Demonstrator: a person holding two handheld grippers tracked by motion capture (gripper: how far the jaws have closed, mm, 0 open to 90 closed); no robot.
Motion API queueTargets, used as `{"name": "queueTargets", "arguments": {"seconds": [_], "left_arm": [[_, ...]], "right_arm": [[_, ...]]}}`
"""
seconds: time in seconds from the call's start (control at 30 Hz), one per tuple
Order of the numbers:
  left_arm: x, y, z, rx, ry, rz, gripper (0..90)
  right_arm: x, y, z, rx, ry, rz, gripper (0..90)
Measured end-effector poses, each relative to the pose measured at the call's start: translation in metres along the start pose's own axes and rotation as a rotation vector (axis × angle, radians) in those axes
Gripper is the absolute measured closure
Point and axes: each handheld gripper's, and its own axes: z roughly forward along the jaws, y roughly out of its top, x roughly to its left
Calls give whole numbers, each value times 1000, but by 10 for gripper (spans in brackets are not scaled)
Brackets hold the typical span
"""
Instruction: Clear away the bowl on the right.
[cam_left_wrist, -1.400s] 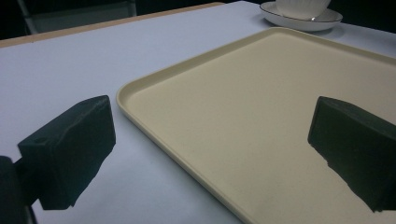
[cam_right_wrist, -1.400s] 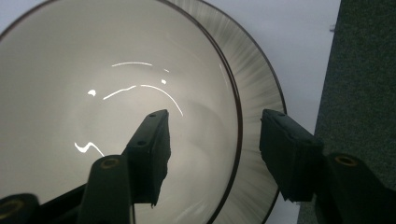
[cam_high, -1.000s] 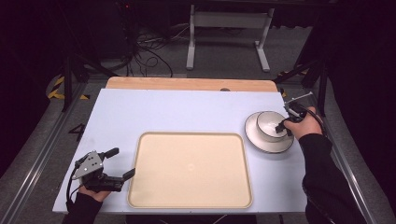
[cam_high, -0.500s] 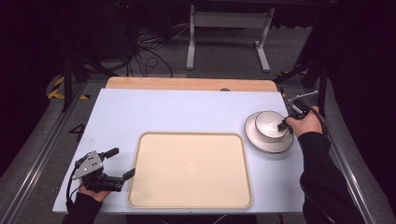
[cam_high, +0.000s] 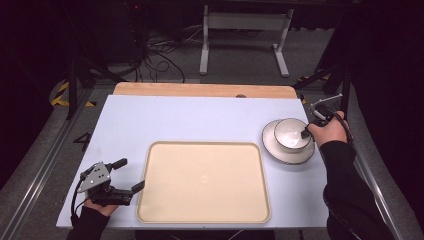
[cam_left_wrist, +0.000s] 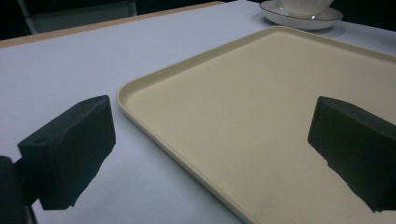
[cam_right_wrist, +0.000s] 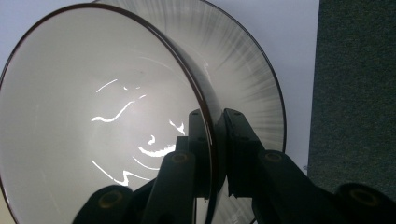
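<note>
Right gripper (cam_high: 305, 133): held at the right edge of the table, jaws clamped on the rim of the bowl (cam_high: 292, 135), one jaw inside the wall and one outside, as the right gripper view shows; the jaws have just been closing onto that rim. Left gripper (cam_high: 131, 181): held low at the near left corner of the table, jaws spread wide with nothing between them, pointing toward the tray (cam_high: 205, 180); a grey three-cornered plate sits on its top. Bowl: white, glossy inside with bright reflections, thin dark line round the rim, standing upright on the saucer (cam_high: 288, 155) at the right side of the table, just beyond the far right corner of the tray and apart from it. Saucer: white, round, same dark edge line, wider than the bowl, resting flat on the table sheet. Tray: cream, rectangular, rounded corners, low raised rim, lying at the near centre of the table. Table (cam_high: 200, 120): covered in a pale lilac-grey sheet, with a strip of bare light wood along the far edge. Room: dark; grey floor beyond the table, a tangle of black cables (cam_high: 160, 60) at the far left, a pale metal stand (cam_high: 242, 22) with two legs at far centre, yellow-and-black tape marks (cam_high: 62, 95) on the floor at the left.
</note>
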Motion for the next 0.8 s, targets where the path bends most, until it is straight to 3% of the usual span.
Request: {"name": "queueTargets", "arguments": {"seconds": [0.8], "left_arm": [[0,0,0,0,-1,-1,16]], "right_arm": [[14,-3,-52,-23,-20,-33,818]]}}
